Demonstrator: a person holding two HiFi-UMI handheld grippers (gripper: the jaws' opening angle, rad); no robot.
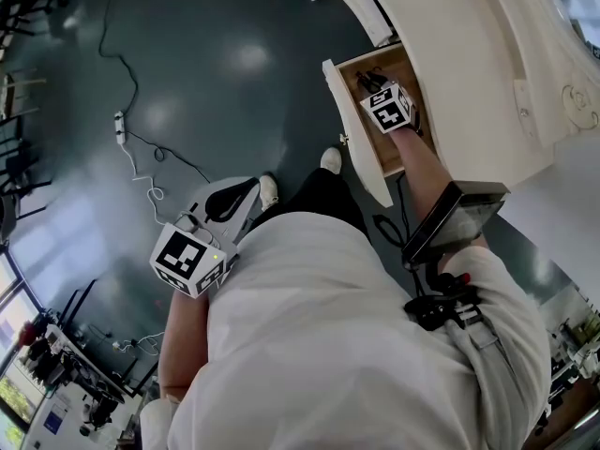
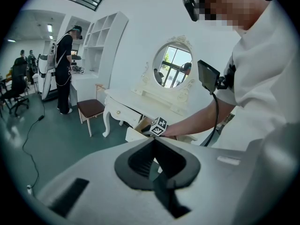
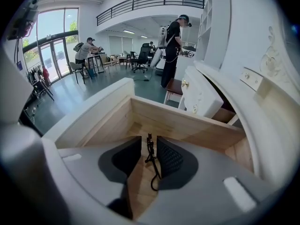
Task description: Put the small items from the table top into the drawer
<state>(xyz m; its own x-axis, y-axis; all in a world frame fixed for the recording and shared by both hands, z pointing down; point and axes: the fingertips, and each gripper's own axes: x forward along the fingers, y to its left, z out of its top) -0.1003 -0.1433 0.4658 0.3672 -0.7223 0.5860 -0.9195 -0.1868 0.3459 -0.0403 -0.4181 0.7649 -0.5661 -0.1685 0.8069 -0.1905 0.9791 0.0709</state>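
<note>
My right gripper point(image 1: 372, 82) reaches down into the open wooden drawer point(image 1: 357, 148) of the white dressing table point(image 1: 469, 54). In the right gripper view its jaws point(image 3: 149, 142) stand open over the drawer's wooden floor. A thin black wiry item point(image 3: 151, 162) lies between them, close to the right pad, and neither pad presses on it. The drawer's back wall point(image 3: 187, 123) stands just ahead. My left gripper point(image 1: 246, 189) hangs low at my left side over the floor, away from the table. Its jaws point(image 2: 153, 140) are shut with nothing in them.
A second white drawer point(image 3: 201, 97) stands pulled out further along the table. A power strip with a cable point(image 1: 120, 125) lies on the dark floor. A brown-seated stool point(image 2: 91, 108) stands by the table, and an oval mirror point(image 2: 172, 65) sits on it. People stand in the background.
</note>
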